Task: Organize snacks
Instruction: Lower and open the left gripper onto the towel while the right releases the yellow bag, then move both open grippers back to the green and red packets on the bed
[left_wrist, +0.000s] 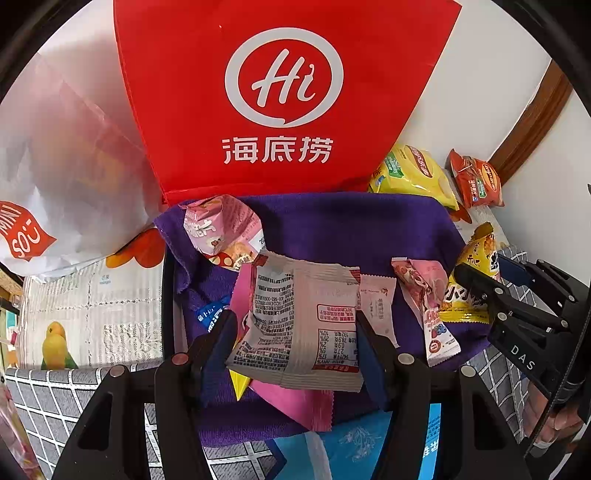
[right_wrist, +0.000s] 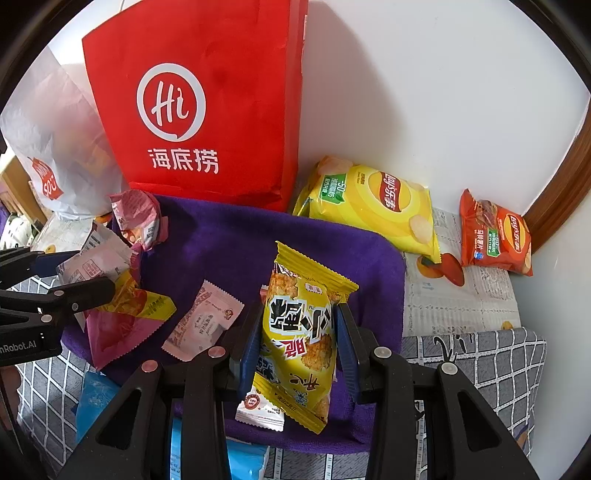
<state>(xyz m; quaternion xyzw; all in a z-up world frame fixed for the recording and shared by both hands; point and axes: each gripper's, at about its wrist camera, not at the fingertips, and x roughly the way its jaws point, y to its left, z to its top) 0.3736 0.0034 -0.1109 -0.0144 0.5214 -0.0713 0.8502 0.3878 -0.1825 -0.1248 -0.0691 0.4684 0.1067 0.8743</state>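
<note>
My left gripper is shut on a white snack packet with its printed back facing me, held above the purple cloth. My right gripper is shut on a yellow rice-cracker packet, upright between the blue pads. Each gripper also shows in the other view: the right gripper with the yellow packet, the left gripper with the white packet. Loose on the cloth lie a crumpled pink packet, a small pink-white sachet and a strawberry candy packet.
A red bag stands against the wall behind the cloth, with a white plastic bag to its left. A yellow chip bag and an orange-red chip bag lie at the back right. A blue packet pokes out below the cloth.
</note>
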